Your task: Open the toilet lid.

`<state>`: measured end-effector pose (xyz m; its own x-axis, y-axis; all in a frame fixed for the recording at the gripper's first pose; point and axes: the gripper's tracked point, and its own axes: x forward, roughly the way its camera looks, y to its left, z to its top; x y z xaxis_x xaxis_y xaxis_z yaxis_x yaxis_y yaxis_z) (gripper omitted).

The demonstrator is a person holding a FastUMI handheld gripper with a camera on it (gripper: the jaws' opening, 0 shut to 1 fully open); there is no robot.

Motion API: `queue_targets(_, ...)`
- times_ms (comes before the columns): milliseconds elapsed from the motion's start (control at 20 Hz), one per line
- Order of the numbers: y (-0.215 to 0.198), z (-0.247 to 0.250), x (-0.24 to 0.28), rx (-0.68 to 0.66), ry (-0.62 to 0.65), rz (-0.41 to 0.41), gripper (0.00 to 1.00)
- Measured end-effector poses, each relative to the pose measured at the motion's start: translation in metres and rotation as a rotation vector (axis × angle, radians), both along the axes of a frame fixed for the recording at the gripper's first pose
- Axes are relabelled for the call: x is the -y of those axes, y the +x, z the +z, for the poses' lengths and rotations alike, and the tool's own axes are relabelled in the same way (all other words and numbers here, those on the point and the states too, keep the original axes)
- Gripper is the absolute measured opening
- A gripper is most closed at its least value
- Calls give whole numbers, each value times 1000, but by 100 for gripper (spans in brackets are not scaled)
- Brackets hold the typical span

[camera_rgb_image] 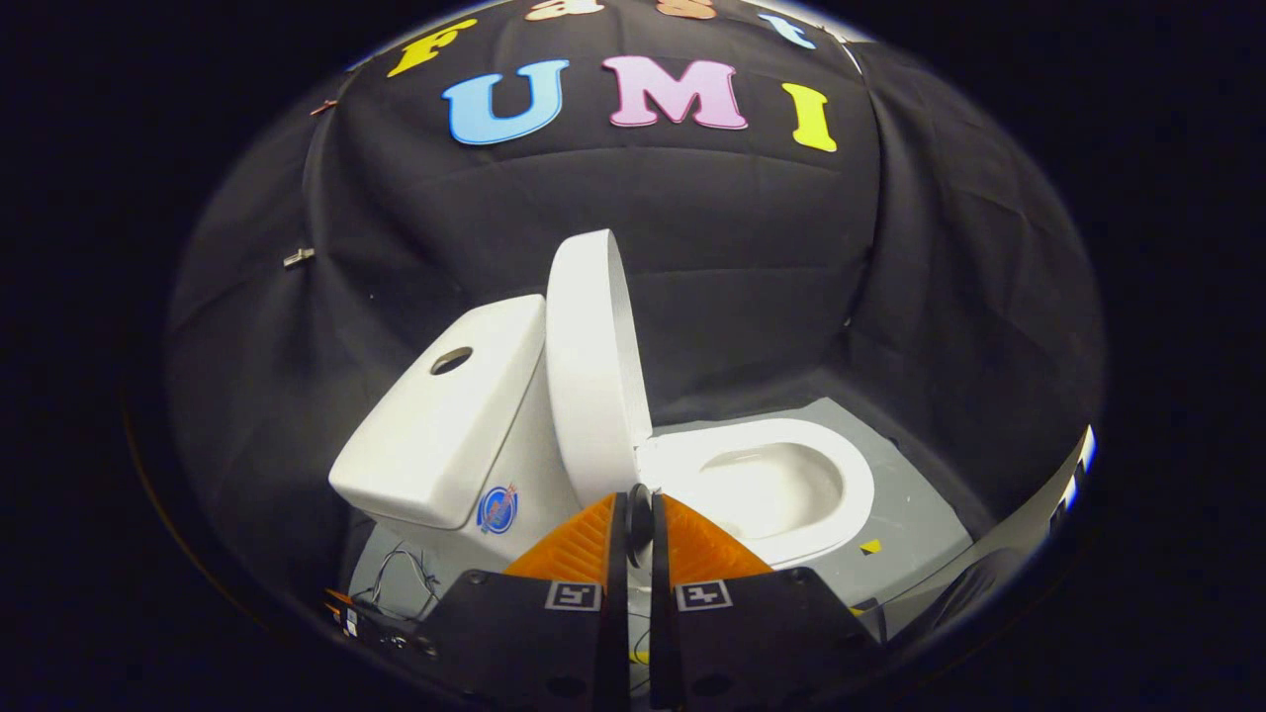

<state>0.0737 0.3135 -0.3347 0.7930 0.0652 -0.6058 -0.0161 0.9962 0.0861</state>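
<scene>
Since the lid point(591, 366) stands upright against the tank point(445, 415), seat point(762, 485) bare, the task looks done; the gripper point(639, 514) sits nearly closed, holding nothing, just before the lid's lower edge.

Tongs point(638, 514) are pretty much closed up, just a thin slit between the fingers. Right ahead of them the raised lid point(591, 366) stands nearly upright, blocking the straight path. Left of the lid the tank point(445, 415) takes up that side. To the right of the tongs it's open: above the seat point(767, 485) and bowl there's free air. Beyond that, grey floor point(915, 519) until the black cloth wall point(752, 247). Loose wires point(401, 578) lie on the floor down left of the tongs.
</scene>
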Motion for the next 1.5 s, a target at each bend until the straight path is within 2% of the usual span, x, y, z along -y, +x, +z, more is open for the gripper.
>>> queue_targets(350, -5, -6, -41, 33, -78, 60, 13)
queue_targets(750, -7, -8, -49, 47, -118, 79, 13)
queue_targets(900, -5, -1, -55, 104, -115, 128, 15)
queue_targets(1000, -6, 3, -58, 128, -112, 157, 24)
queue_targets(1050, -7, 6, -58, 140, -121, 167, 35)
queue_targets(1250, -12, 8, -56, 144, -140, 170, 97)
queue_targets(1300, -13, 10, -52, 144, -140, 159, 100)
queue_targets(1500, -15, 30, -44, 169, -102, 161, 99)
